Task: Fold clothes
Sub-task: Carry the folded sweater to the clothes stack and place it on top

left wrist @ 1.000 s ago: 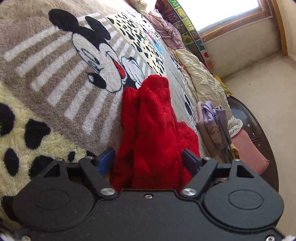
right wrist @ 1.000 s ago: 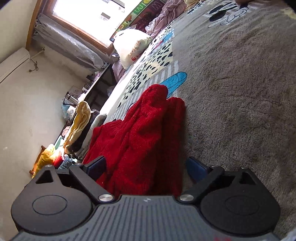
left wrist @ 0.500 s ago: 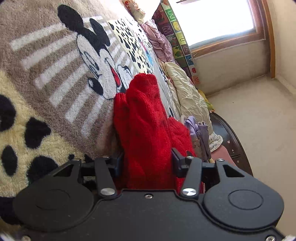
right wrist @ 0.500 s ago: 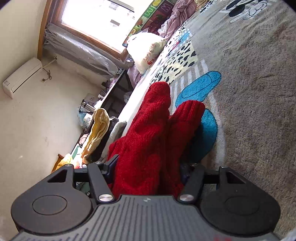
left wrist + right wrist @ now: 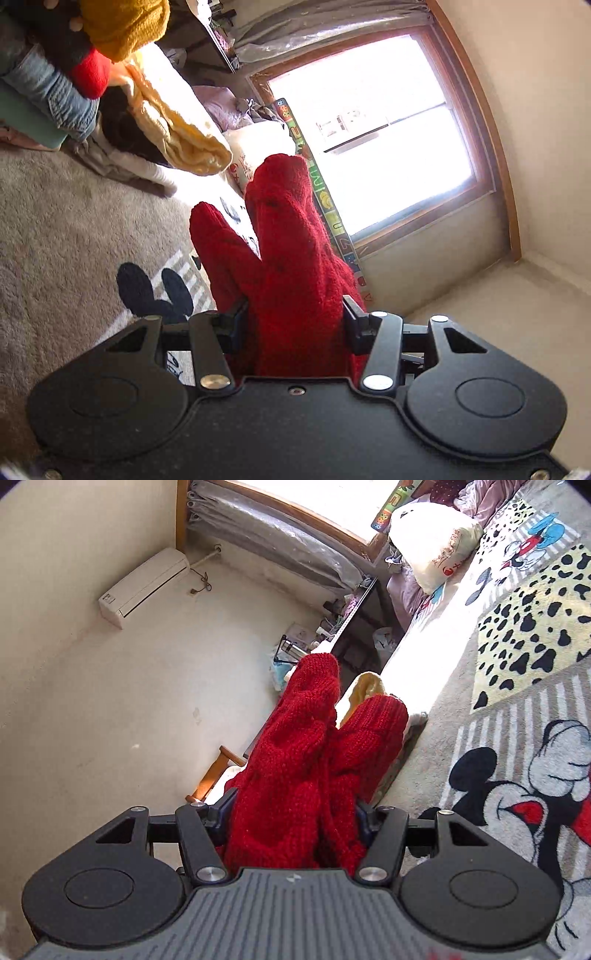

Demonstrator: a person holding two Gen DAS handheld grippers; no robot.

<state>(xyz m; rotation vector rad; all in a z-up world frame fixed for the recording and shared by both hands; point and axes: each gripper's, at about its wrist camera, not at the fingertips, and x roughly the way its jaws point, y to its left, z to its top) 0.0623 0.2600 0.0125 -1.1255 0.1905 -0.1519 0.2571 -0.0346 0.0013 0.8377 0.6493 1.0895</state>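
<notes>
- Red knitted sweater (image 5: 291, 266) fills the middle of the left wrist view, bunched between the fingers of our left gripper (image 5: 293, 325), which are closed in on a thick fold of it.
- A second ago these fingers stood wide apart with the sweater lying flat on the cartoon-mouse blanket (image 5: 74, 236); now we have clamped and raised it, and it stands against the bright window (image 5: 373, 140), clear of the blanket.
- Beyond it, at the far edge of the bed, sits a pile of clothes (image 5: 110, 85) with a yellow knit on top.
- In the right wrist view our right gripper (image 5: 295, 812) is likewise pinched shut on the red knit, two rounded lobes of it sticking up past the fingertips.
- Here too the view has swung from blanket to wall, with an air conditioner (image 5: 144, 587) showing.
- We judge both grips secure and the lift under way, ready to carry one edge over for a fold.
</notes>
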